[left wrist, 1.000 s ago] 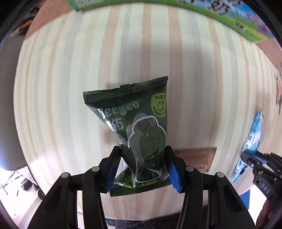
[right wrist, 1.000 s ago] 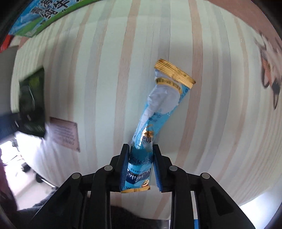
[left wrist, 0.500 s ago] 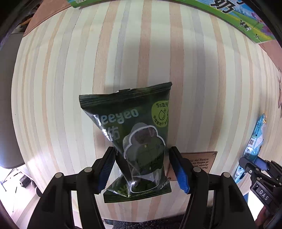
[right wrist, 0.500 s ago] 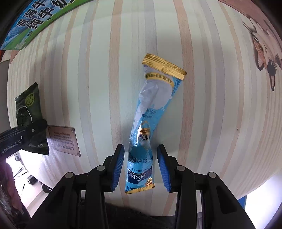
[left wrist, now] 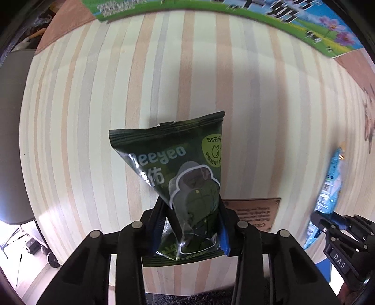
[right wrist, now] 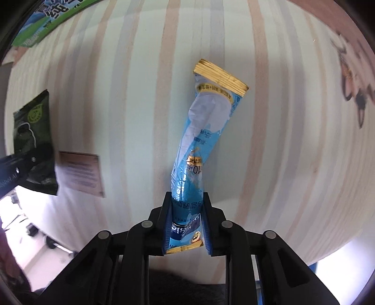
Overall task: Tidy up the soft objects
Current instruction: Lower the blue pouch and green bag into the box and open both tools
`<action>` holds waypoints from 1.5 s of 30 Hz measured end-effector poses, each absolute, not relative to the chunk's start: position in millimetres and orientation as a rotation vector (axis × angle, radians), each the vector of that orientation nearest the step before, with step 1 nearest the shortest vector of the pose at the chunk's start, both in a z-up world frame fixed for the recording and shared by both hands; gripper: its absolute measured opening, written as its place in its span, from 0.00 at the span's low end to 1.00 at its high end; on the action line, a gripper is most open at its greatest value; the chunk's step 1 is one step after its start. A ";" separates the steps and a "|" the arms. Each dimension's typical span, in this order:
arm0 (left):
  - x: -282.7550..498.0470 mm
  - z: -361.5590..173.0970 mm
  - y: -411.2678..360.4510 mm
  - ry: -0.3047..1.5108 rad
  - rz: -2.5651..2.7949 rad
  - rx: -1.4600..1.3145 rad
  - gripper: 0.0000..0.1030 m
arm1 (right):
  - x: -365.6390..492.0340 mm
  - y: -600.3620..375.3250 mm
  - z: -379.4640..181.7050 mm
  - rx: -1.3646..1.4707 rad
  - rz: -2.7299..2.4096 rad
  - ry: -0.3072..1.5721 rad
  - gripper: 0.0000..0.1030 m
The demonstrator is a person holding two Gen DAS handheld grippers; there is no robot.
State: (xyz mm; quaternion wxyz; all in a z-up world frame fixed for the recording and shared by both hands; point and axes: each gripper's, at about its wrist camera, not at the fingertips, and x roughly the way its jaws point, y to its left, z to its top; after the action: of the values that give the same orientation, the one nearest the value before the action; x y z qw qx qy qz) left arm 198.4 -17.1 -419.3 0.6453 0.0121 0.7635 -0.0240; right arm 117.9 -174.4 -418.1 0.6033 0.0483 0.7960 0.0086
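Note:
My left gripper is shut on the lower part of a dark green wipes packet, which stands up from its jaws over the striped wooden table. My right gripper is shut on the bottom end of a long blue tube sachet with gold ends, which points up and away. The blue sachet and the right gripper show at the right edge of the left wrist view. The green packet shows at the left edge of the right wrist view.
A brown label plate is fixed to the table near its front edge, between the two grippers; it also shows in the right wrist view. A green and blue printed carton lies at the far side. A cat picture is at the right.
Half a second ago both grippers stood open around their packets. Now both have shut on them again and the packets are lifted slightly.

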 end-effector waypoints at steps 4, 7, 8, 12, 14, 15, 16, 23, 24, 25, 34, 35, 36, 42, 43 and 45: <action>205.5 -387.7 -22.9 1.677 -0.114 0.017 0.34 | 124.7 -172.7 -395.2 0.161 0.046 1.783 0.20; 212.7 -358.6 -25.3 1.630 -0.139 0.011 0.34 | 136.8 -169.8 -366.1 0.192 0.080 1.721 0.20; 215.7 -347.5 -25.6 1.610 -0.143 0.006 0.34 | 141.6 -168.1 -355.8 0.194 0.090 1.698 0.20; 233.5 -289.3 -26.3 1.509 -0.185 -0.023 0.34 | 172.3 -160.8 -288.7 0.188 0.128 1.541 0.20; 251.2 -258.2 -25.2 1.468 -0.214 -0.046 0.34 | 189.7 -156.2 -256.4 0.169 0.149 1.473 0.20; 264.1 -241.2 -23.9 1.449 -0.233 -0.056 0.34 | 196.8 -157.1 -244.6 0.161 0.154 1.453 0.20; 272.7 -232.5 -22.9 1.439 -0.244 -0.056 0.34 | 208.5 -154.7 -226.8 0.143 0.160 1.419 0.20; 384.9 -205.0 -6.3 1.414 -0.163 0.085 0.34 | 315.8 -168.9 -155.5 0.027 0.144 1.315 0.20; 400.9 -212.0 -4.4 1.435 -0.151 0.115 0.34 | 335.8 -169.6 -154.5 0.020 0.127 1.315 0.20; 415.3 -223.4 1.7 1.459 -0.130 0.138 0.34 | 347.1 -169.7 -153.4 0.013 0.119 1.318 0.20; 477.4 -337.3 19.6 1.719 0.000 0.277 0.34 | 436.7 -168.3 -251.6 -0.070 0.010 1.480 0.20; 477.6 -348.1 20.2 1.745 0.008 0.296 0.35 | 438.2 -170.7 -265.0 -0.070 0.002 1.492 0.20; 478.1 -360.4 20.6 1.777 0.017 0.324 0.37 | 441.9 -171.8 -282.5 -0.079 -0.018 1.522 0.20; 480.2 -379.3 25.3 1.825 0.014 0.325 0.47 | 444.5 -182.3 -315.5 -0.060 -0.053 1.594 0.27; 481.1 -376.2 27.4 1.824 0.008 0.300 0.49 | 445.0 -185.6 -315.5 -0.047 -0.056 1.592 0.32; 482.8 -369.2 28.5 1.816 0.002 0.272 0.50 | 448.8 -192.6 -310.9 -0.024 -0.067 1.590 0.53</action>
State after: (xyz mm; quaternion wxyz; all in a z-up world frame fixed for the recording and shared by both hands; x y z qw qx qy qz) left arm 482.8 28.5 -369.2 0.6075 0.1176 0.7856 0.0010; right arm 448.8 -192.6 -310.9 0.6998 -0.0107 0.7136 -0.0303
